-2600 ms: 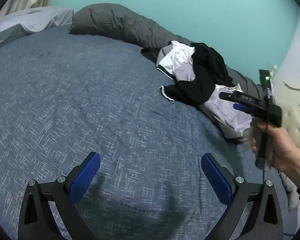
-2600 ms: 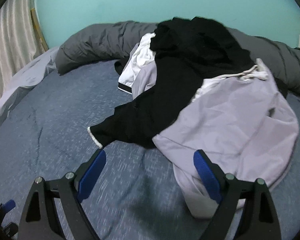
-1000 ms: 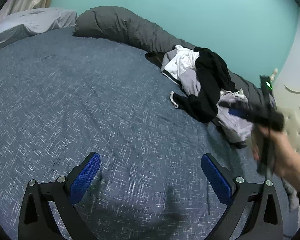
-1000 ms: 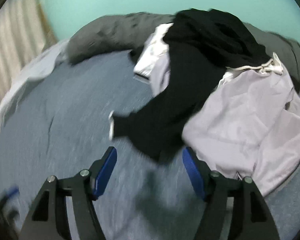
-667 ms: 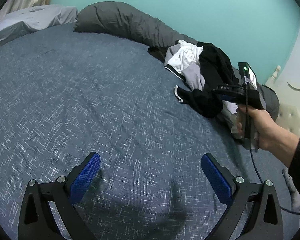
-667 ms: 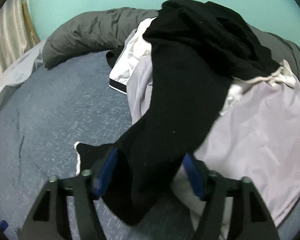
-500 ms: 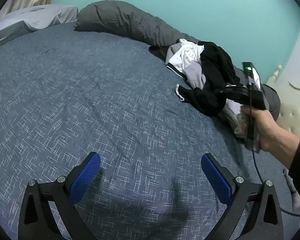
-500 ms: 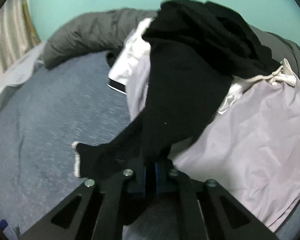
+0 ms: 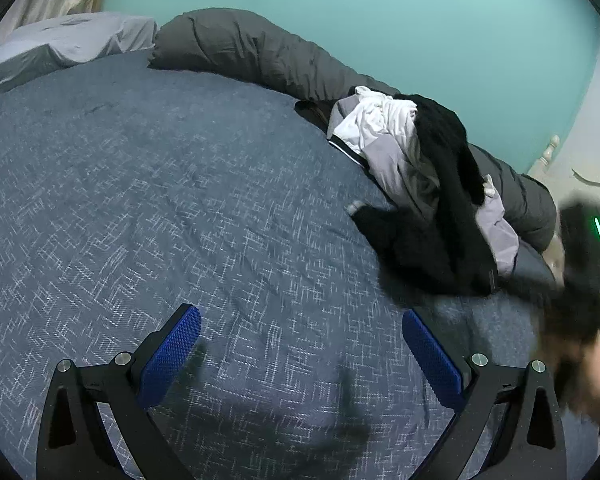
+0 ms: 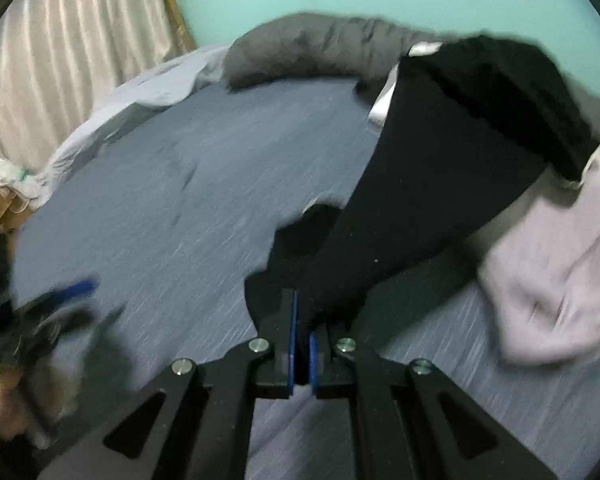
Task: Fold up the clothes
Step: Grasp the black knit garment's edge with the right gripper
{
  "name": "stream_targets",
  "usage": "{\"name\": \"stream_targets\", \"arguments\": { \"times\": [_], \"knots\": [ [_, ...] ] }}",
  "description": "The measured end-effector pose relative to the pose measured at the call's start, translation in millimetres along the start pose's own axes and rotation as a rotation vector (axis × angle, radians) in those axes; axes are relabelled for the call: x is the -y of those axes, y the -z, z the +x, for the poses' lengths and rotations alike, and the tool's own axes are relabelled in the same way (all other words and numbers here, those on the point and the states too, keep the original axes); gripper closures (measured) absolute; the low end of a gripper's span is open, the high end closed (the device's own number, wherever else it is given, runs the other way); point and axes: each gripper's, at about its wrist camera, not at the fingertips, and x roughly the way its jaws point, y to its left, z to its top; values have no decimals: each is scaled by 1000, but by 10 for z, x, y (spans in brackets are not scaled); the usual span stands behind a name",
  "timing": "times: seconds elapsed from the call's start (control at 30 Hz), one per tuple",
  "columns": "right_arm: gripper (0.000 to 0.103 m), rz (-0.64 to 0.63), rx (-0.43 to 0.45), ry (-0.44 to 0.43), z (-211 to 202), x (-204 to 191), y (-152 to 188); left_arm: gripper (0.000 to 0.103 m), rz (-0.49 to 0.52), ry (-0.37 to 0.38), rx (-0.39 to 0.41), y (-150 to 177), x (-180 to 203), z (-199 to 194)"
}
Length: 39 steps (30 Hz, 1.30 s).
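- Right gripper (image 10: pixel 300 344): blue pads pressed together on a fold of the black garment (image 10: pixel 432 184), which stretches taut from the jaws back to the clothes pile.
- Left gripper (image 9: pixel 300 352): jaws spread wide, nothing between them, hovering over the blue bedspread (image 9: pixel 160 200).
- Clothes pile (image 9: pixel 412 168): black, lilac and white items heaped against the grey rolled duvet (image 9: pixel 252 52) at the far side of the bed.
- Lilac garment (image 10: pixel 552 280): lies just beside the black one.
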Motion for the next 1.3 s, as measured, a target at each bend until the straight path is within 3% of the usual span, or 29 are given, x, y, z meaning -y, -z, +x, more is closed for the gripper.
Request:
{"name": "stream_targets", "arguments": {
  "times": [0.07, 0.23, 0.37, 0.43, 0.47, 0.5, 0.7, 0.8, 0.93, 1.13, 1.2, 1.3],
  "knots": [
    [99, -12, -39, -23, -60, -109, 214, 0, -6, 3, 2, -12, -12, -6],
    [99, 108, 17, -2, -421, 136, 318, 0, -9, 9, 7, -26, -12, -24],
    [91, 203, 61, 15, -710, 332, 401, 0, -4, 14, 8, -20, 12, -28],
    [77, 256, 97, 39, -852, 484, 389, 0, 2, 15, 11, -24, 30, -37],
    [58, 288, 132, 69, -920, 623, 320, 0, 2, 15, 11, -25, 34, -38],
    [47, 320, 167, 100, -988, 763, 251, 0, 2, 15, 12, -26, 38, -38],
    [31, 533, 252, 225, -905, 1597, 8, 0, 1, 8, 5, -22, 22, -12],
    [31, 650, 234, 235, -656, 1890, -6, 0, 2, -2, 5, -13, 12, -1],
    [31, 712, 257, 281, -408, 2070, -31, 0, -1, -26, 5, -4, -14, 27],
    [34, 711, 261, 217, -128, 2155, -198, 0, 6, -41, 1, 15, -23, 63],
    [80, 647, 275, 223, -135, 2032, -258, 0, 7, -44, -3, 23, -22, 77],
    [92, 572, 280, 241, -194, 1853, -336, 0, 8, -41, -8, 29, -3, 91]
  ]
}}
